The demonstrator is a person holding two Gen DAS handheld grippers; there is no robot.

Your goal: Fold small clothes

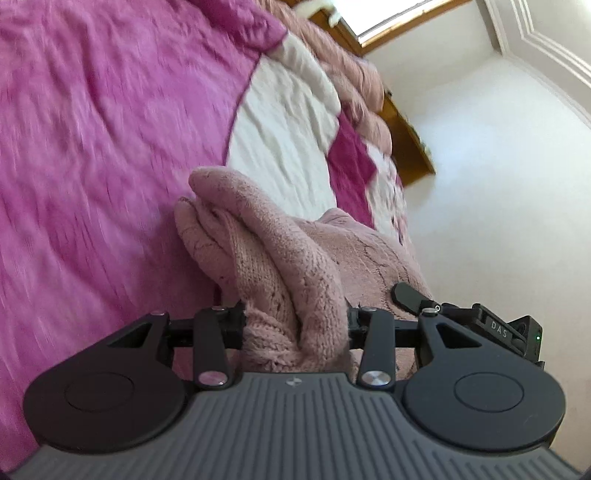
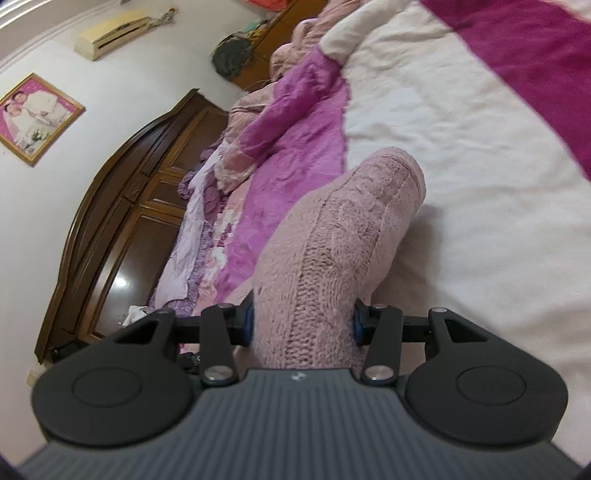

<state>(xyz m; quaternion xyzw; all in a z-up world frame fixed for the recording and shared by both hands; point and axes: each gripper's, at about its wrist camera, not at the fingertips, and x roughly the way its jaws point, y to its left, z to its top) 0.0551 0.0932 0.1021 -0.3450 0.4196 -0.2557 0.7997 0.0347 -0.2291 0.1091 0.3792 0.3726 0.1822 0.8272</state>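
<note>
A pale pink knitted garment [image 1: 280, 251] is bunched between the jaws of my left gripper [image 1: 295, 325], which is shut on it, and its folds stand up above the magenta and white bedspread [image 1: 92, 129]. In the left wrist view part of the other gripper's black body [image 1: 480, 317] shows at the right, against the same knit. My right gripper [image 2: 301, 325] is shut on a thick roll of the pink garment [image 2: 347, 236], which rises off the bedspread's white panel [image 2: 461, 166]. Both pairs of fingertips are buried in the fabric.
A rumpled pink quilt [image 2: 258, 122] is heaped along the head of the bed. A dark wooden headboard [image 2: 122, 221] stands at the left in the right wrist view. A framed photo [image 2: 37, 118] and an air conditioner [image 2: 110, 33] hang on the white wall.
</note>
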